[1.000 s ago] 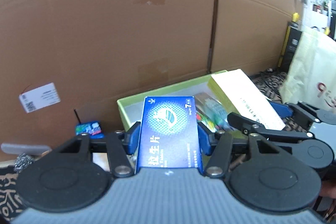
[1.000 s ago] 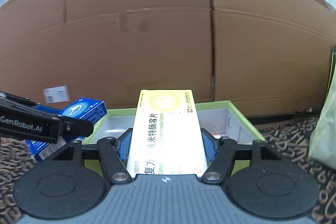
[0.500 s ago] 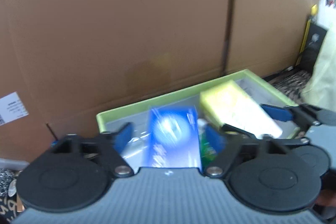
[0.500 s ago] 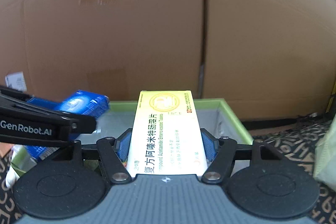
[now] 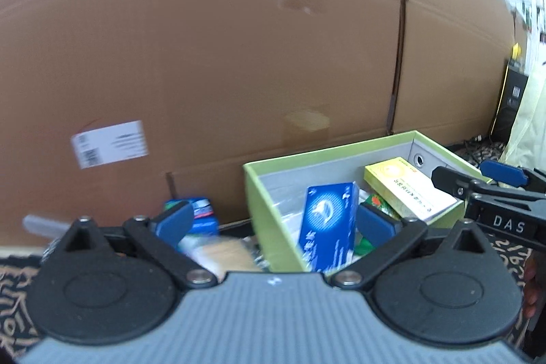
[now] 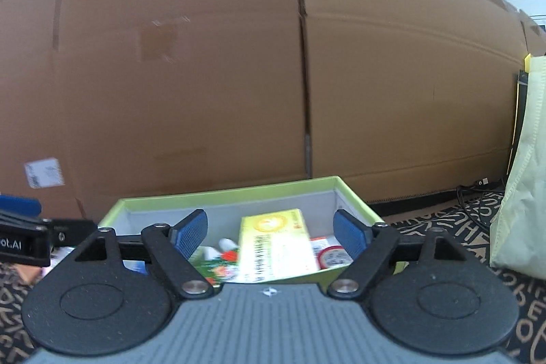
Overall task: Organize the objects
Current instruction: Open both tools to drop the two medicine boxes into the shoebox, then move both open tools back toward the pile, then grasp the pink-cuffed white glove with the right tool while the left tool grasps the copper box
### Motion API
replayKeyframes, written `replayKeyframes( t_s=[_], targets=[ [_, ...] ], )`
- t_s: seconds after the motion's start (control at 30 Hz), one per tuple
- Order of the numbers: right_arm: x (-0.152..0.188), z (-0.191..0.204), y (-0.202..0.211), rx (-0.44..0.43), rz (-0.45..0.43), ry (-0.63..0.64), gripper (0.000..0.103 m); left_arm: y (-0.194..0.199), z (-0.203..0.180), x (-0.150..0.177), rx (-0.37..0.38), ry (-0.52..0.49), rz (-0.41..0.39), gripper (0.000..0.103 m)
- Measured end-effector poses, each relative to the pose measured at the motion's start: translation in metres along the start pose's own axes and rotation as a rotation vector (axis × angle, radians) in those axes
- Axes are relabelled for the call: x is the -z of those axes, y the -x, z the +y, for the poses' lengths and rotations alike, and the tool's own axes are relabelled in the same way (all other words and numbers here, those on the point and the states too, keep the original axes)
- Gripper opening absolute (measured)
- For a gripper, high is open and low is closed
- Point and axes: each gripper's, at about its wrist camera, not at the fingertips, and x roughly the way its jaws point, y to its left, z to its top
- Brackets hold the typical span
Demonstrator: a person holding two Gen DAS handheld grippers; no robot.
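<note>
left claw point(image 5: 273, 222) opening, tilted down, blue box point(image 5: 326, 224) free | right claw point(image 6: 271, 232) opening over yellow box point(image 6: 274, 244), untouched

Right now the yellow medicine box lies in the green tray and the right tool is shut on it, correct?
Not quite. The yellow medicine box does lie in the green tray, but the right tool is opening, its pads clear of the box, as the right wrist view shows.
</note>
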Motion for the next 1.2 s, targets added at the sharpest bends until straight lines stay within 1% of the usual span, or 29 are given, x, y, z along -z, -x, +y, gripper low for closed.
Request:
replayKeyframes(
  t_s=[0.13,0.23,0.33,0.47,0.53,0.6,0.67,0.73,0.8,0.83,0.87,0.93,1.0,1.03,1.07,1.1,1.13,1.17,1.2],
  targets=[
    [0.010,0.023,0.025,-0.055,-0.025,-0.010,0.086,0.029,0.023,0.016,-0.043,0.039,0.010,0.103],
    [0.023,0.045,0.039,-0.109,-0.015,-0.021,0.086,0.042,0.048,0.032,-0.072,0.074,0.048,0.103],
    [0.041,0.072,0.045,-0.172,0.029,0.007,0.086,0.053,0.071,0.052,-0.119,0.111,0.087,0.103],
    [0.064,0.109,0.044,-0.266,0.132,0.014,0.086,0.064,0.102,0.075,-0.171,0.156,0.140,0.103],
    [0.074,0.127,0.042,-0.298,0.179,0.028,0.086,0.064,0.114,0.080,-0.190,0.162,0.154,0.103],
    [0.078,0.143,0.041,-0.306,0.210,0.060,0.086,0.061,0.123,0.080,-0.206,0.156,0.155,0.103],
    [0.078,0.152,0.041,-0.305,0.207,0.071,0.086,0.052,0.132,0.075,-0.231,0.157,0.153,0.103],
    [0.079,0.158,0.042,-0.304,0.205,0.063,0.086,0.039,0.142,0.070,-0.229,0.178,0.157,0.103],
    [0.079,0.164,0.041,-0.291,0.223,0.077,0.086,0.022,0.151,0.063,-0.237,0.203,0.160,0.100],
    [0.079,0.168,0.041,-0.280,0.223,0.089,0.086,0.013,0.153,0.060,-0.239,0.208,0.161,0.096],
    [0.080,0.169,0.043,-0.268,0.221,0.100,0.086,0.002,0.156,0.057,-0.240,0.211,0.168,0.089],
    [0.080,0.168,0.044,-0.254,0.219,0.116,0.086,-0.019,0.159,0.051,-0.234,0.214,0.197,0.083],
    [0.081,0.170,0.043,-0.252,0.229,0.128,0.083,-0.040,0.161,0.048,-0.241,0.209,0.226,0.078],
    [0.081,0.171,0.041,-0.257,0.238,0.137,0.078,-0.049,0.161,0.048,-0.253,0.201,0.241,0.073],
    [0.081,0.173,0.039,-0.267,0.250,0.146,0.072,-0.057,0.162,0.048,-0.250,0.196,0.261,0.054],
    [0.082,0.176,0.037,-0.282,0.265,0.160,0.069,-0.061,0.163,0.050,-0.236,0.196,0.279,0.046],
    [0.082,0.180,0.034,-0.296,0.271,0.175,0.067,-0.059,0.162,0.050,-0.244,0.180,0.271,0.030],
    [0.081,0.184,0.032,-0.306,0.267,0.195,0.067,-0.054,0.162,0.051,-0.220,0.171,0.280,0.025],
    [0.080,0.190,0.028,-0.308,0.253,0.225,0.067,-0.047,0.163,0.053,-0.181,0.180,0.289,0.023]
  ],
)
